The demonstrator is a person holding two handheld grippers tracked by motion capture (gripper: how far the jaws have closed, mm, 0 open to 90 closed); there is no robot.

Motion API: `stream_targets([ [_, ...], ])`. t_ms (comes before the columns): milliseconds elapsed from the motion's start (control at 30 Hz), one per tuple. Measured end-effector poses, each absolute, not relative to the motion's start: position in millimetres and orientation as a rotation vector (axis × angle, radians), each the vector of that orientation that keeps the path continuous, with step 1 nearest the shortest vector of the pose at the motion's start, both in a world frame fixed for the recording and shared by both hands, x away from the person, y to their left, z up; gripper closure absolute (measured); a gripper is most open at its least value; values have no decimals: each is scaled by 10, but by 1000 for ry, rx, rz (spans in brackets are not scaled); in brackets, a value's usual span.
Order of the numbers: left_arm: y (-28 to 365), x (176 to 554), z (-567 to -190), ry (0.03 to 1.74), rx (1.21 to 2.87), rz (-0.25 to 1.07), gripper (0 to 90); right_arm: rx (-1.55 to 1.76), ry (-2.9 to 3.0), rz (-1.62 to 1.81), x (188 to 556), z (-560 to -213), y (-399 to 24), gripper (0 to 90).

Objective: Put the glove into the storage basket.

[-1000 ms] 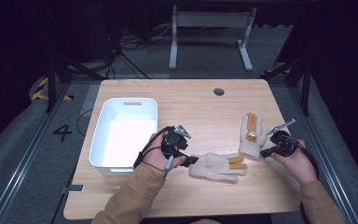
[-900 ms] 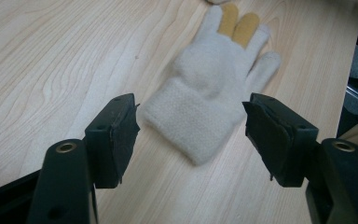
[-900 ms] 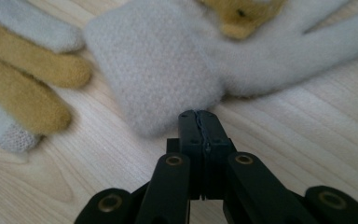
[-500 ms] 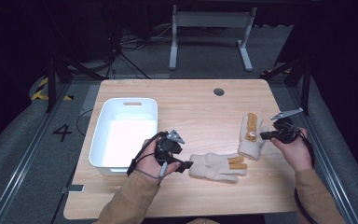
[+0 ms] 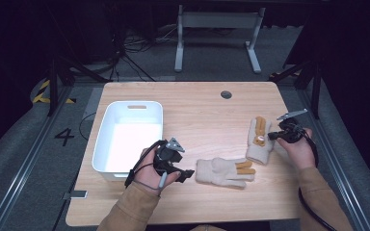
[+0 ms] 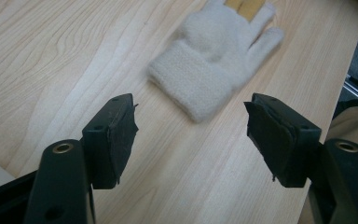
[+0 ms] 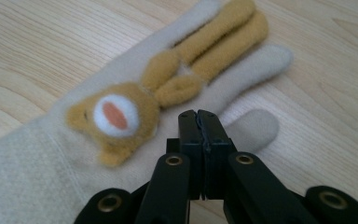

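Observation:
Two cream knitted gloves lie on the wooden table. The nearer glove (image 5: 224, 172) lies flat, cuff toward my left gripper (image 5: 187, 171). In the left gripper view that glove (image 6: 214, 60) sits just ahead of the left gripper (image 6: 191, 112), whose jaws stand open with bare wood between them. The farther glove (image 5: 259, 142) has a tan bunny figure on it. My right gripper (image 5: 271, 136) hovers at its right edge. In the right gripper view the right gripper (image 7: 199, 115) is shut, its tips over the bunny glove (image 7: 121, 116) near the thumb, with no fabric seen between them.
A white plastic bin (image 5: 101, 154) stands at the table's left, close beside my left hand. A dark round grommet (image 5: 226, 94) sits near the far edge. The table's right edge runs just beyond my right hand.
My right hand has moved away from the person and leftward, up to the bunny glove's edge. My left hand has shifted slightly toward the person. Both gloves lie where they were.

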State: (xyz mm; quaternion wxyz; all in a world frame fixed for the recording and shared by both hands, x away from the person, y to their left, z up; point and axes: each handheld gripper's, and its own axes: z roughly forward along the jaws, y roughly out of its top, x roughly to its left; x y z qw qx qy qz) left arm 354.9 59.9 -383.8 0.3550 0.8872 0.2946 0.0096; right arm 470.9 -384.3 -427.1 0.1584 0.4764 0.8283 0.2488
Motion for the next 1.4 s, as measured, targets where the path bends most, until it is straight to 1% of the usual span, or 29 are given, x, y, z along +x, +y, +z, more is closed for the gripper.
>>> stream_targets([
  [467, 400, 3624, -3842, 695, 2310, -1, 333, 1422, 2396, 653, 4544, -4341, -3983, 891],
  [633, 350, 3637, -3849, 678, 2318, -5, 333, 1385, 2339, 722, 4482, -4242, -4000, 892],
  [800, 402, 3613, -3856, 700, 2316, 0, 333, 1340, 2341, 747, 4589, -4195, -3894, 892],
  [933, 461, 3596, -3866, 724, 2309, 1, 333, 1301, 2360, 720, 4707, -4231, -3780, 891],
  [1067, 499, 3602, -3877, 736, 2307, 4, 333, 1317, 2381, 690, 4756, -4281, -3774, 891],
  [1400, 424, 3631, -3846, 704, 2304, -9, 334, 1371, 2385, 661, 4643, -4322, -3902, 891],
])
